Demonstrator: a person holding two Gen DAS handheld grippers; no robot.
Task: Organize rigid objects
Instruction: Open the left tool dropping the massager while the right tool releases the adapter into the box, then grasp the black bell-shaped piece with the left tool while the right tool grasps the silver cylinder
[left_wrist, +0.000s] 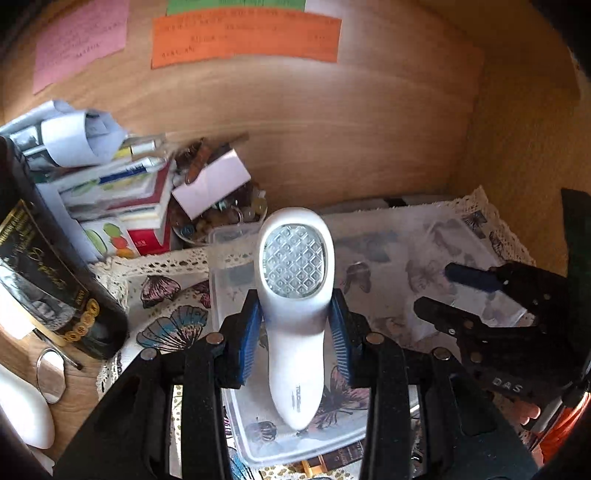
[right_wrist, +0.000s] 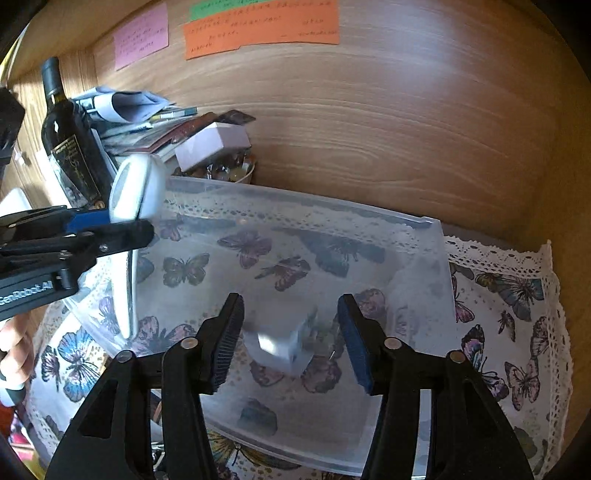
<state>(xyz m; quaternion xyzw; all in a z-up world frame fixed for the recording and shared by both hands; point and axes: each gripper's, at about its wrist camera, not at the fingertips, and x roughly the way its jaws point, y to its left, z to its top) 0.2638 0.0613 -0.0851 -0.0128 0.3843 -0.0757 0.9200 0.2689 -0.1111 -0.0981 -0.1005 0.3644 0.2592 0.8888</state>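
My left gripper is shut on a white handheld device with a patterned clear window, held upright over the left part of a clear plastic bin. In the right wrist view the device hangs at the bin's left wall, with the left gripper clamped on it. My right gripper is open above the bin, over a small white box lying on the bin floor. The right gripper also shows in the left wrist view, jaws apart.
A dark wine bottle stands left of the bin, with a stack of books and papers and a bowl of small trinkets behind. A butterfly cloth covers the shelf. Wooden walls with coloured notes close the back.
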